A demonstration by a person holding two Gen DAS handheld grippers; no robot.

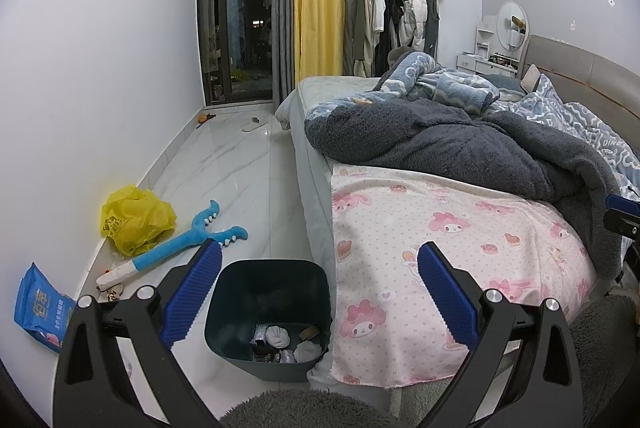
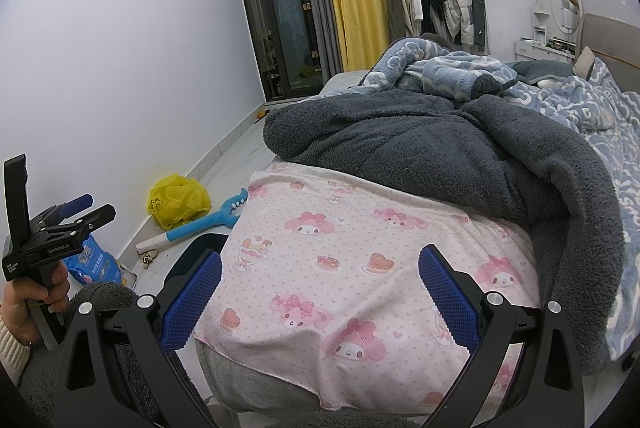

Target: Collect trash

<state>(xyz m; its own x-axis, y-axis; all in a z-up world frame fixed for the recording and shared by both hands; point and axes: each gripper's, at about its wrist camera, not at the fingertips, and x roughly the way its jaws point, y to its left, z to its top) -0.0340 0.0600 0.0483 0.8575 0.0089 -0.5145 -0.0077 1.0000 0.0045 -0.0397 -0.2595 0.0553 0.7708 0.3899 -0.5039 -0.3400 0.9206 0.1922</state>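
While both tongs, left gripper [image 1: 320,264] and right gripper [image 2: 320,264], gape wide and empty, the bin [image 1: 269,320] stands beside the bed; yellow bag [image 1: 137,220] by the wall: approach low, pinch a loose fold.

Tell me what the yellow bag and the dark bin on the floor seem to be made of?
Yellow bag: thin plastic film by its look, crinkled and slightly glossy. Dark bin: probably rigid moulded plastic, with smooth matte walls and rounded corners.
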